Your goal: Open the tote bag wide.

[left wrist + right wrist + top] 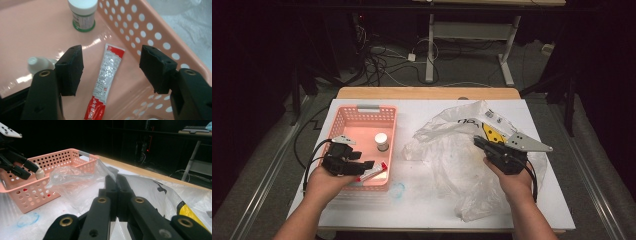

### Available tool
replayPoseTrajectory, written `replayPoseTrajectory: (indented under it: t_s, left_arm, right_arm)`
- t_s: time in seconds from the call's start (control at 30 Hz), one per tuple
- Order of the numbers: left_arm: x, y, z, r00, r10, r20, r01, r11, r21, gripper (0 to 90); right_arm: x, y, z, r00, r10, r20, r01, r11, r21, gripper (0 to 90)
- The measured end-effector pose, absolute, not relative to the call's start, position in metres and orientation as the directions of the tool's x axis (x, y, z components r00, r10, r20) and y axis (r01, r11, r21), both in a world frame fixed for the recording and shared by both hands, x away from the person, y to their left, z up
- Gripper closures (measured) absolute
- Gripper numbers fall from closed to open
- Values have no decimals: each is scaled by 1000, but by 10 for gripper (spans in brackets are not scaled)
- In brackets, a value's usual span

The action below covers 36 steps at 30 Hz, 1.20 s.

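Hovering over the pink basket, the left tongs stand released, jaws apart on either side of the red-and-white tube lying on the basket floor. The right tongs are clenched empty above the plastic bag on the desk.
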<state>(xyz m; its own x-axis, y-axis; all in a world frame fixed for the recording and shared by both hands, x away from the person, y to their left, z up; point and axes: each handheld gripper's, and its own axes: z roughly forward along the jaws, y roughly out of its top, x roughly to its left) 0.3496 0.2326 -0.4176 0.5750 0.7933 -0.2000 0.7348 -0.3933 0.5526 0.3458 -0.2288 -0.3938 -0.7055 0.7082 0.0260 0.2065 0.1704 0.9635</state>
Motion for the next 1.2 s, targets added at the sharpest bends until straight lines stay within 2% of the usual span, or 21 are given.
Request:
replayPoseTrajectory:
  t_s: [0.33,0.53,0.87,1.03,1.1,1.2]
  left_arm:
    - [370,215,-421,617,773,-146,755,-529,387,361]
    - [382,203,-424,640,751,-160,754,-575,319,380]
    - [400,180,-442,668,736,-111,744,-663,79,416]
    - [403,174,-449,683,727,-75,729,-684,11,524]
    - [403,173,-448,688,722,-73,725,-688,25,605]
    - [406,174,-447,671,740,-53,742,-669,52,624]
  right_arm:
    - [346,-228,-395,-712,701,30,212,175,961,900]
    - [345,-230,-394,-711,703,30,208,169,963,900]
    - [345,-230,-395,-712,701,32,208,168,964,900]
    - [345,-231,-395,-710,703,34,211,166,963,900]
    - [345,-231,-394,-710,704,33,209,166,964,900]
    - [344,-231,-394,-710,703,29,206,168,964,900]
